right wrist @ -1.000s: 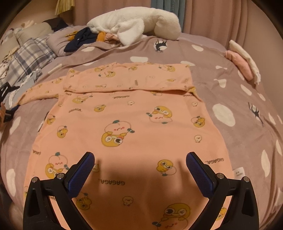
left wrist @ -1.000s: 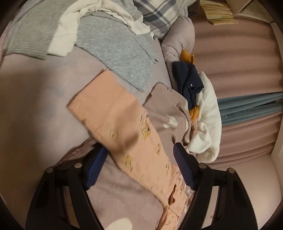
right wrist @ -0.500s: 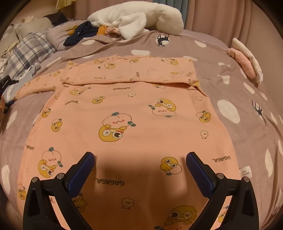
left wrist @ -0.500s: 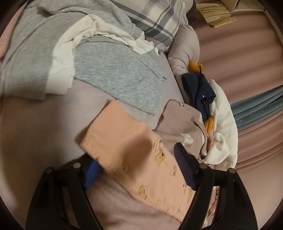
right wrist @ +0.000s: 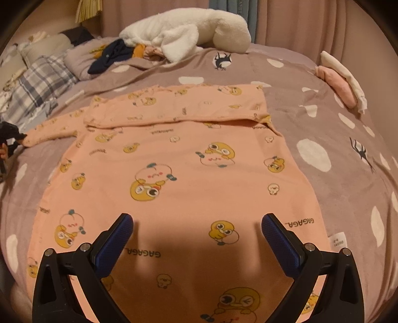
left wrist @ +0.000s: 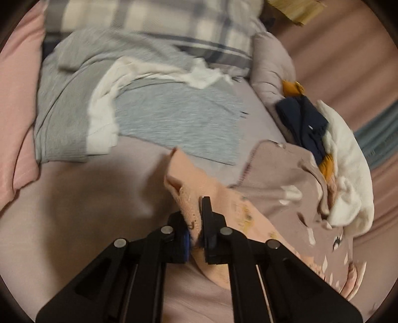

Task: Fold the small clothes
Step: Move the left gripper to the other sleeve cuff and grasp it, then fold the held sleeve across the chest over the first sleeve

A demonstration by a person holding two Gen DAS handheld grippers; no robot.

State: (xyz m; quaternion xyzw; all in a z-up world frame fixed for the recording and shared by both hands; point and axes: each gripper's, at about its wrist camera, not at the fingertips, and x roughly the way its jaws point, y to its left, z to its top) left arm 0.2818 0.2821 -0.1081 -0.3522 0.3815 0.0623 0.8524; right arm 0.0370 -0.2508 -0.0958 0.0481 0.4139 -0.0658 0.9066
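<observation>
A plaid pillow [right wrist: 37, 84] lies far left on the bed [right wrist: 335, 174]. The left gripper [left wrist: 196, 221] pinches the peach shirt [right wrist: 179, 179]'s sleeve cuff; the shirt lies flat mid-bed beneath the released right gripper [right wrist: 196, 231]. Pink curtains [right wrist: 298, 22] hang behind.

A mauve duvet [right wrist: 323, 129] with white spots and small black figures covered the bed. At its far side lay a white fleece blanket [right wrist: 189, 32], heaped beside a navy garment [right wrist: 109, 57] with mustard patches. A plaid pillow [right wrist: 42, 87] sat to the left, grey clothes [left wrist: 174, 119] and a white garment [left wrist: 104, 119] near it. Pink curtains [right wrist: 298, 22] hung behind.
</observation>
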